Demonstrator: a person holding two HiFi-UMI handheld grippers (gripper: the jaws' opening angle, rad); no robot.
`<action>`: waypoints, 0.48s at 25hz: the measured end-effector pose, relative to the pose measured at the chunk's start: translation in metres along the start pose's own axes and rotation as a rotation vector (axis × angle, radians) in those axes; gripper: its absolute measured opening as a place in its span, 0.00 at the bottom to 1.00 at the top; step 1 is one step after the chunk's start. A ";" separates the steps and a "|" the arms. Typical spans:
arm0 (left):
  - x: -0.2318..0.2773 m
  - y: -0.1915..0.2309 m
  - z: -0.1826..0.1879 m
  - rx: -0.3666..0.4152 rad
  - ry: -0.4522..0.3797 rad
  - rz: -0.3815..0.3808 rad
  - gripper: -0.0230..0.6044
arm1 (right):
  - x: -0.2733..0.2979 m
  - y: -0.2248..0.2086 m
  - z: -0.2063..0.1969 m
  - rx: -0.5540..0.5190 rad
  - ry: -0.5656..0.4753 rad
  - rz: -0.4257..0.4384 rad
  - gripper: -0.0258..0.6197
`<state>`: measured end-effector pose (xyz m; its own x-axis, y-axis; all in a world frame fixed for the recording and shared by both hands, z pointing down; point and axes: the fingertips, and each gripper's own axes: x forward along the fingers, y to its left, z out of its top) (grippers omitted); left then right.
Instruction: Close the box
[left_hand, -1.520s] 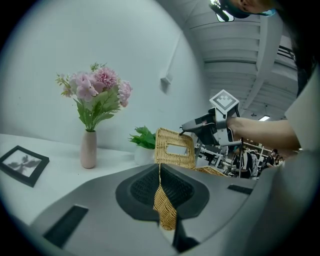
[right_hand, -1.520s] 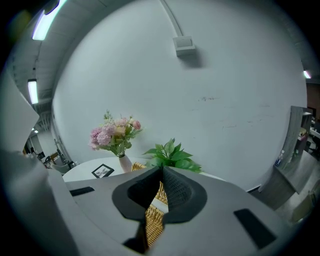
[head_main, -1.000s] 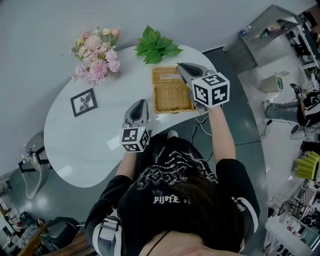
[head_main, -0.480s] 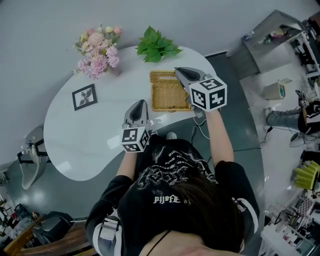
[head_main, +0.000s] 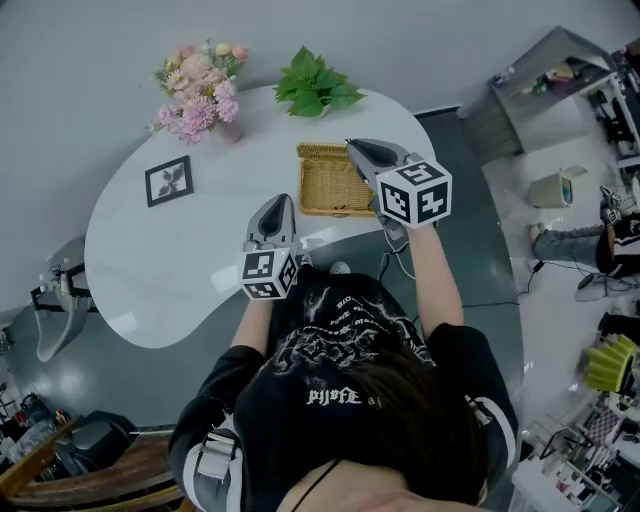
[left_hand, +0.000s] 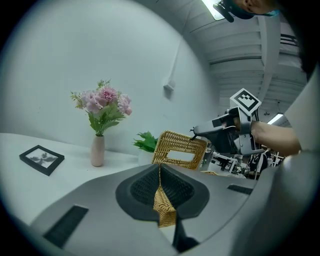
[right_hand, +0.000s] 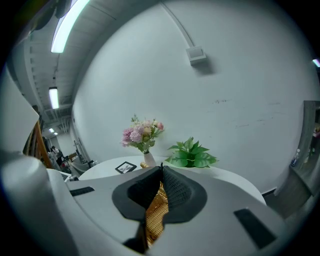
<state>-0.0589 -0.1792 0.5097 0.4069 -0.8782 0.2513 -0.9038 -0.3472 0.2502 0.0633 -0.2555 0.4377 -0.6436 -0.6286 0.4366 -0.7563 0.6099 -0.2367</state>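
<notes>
A woven wicker box (head_main: 332, 188) sits near the white table's right end. Its lid (left_hand: 180, 150), with a rectangular slot, stands raised on edge above the box. My right gripper (head_main: 352, 146) is shut on the lid's edge, and wicker (right_hand: 154, 212) shows between its pads. The left gripper view shows that gripper (left_hand: 199, 132) pinching the lid's upper corner. My left gripper (head_main: 284, 202) is at the box's front left corner, shut on a strip of the box's wicker wall (left_hand: 163, 206).
A vase of pink flowers (head_main: 200, 88), a green plant (head_main: 318, 84) and a framed picture (head_main: 168, 180) stand on the table (head_main: 170, 270) behind and left of the box. Shelving and a seated person (head_main: 610, 235) are on the floor at right.
The head view has drifted a little. Both grippers keep their holds on the wicker, with no clear movement of the lid.
</notes>
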 end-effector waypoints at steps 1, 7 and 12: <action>-0.001 -0.001 -0.001 0.001 0.000 0.004 0.08 | -0.001 0.002 -0.002 -0.001 0.001 0.005 0.10; -0.006 -0.002 -0.002 0.009 -0.011 0.022 0.08 | -0.004 0.009 -0.012 0.012 0.001 0.031 0.10; -0.014 -0.003 -0.004 0.010 -0.014 0.039 0.08 | -0.010 0.015 -0.021 0.011 0.010 0.049 0.10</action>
<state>-0.0614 -0.1649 0.5097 0.3700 -0.8954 0.2476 -0.9201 -0.3164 0.2307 0.0607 -0.2296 0.4479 -0.6783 -0.5934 0.4333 -0.7255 0.6342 -0.2672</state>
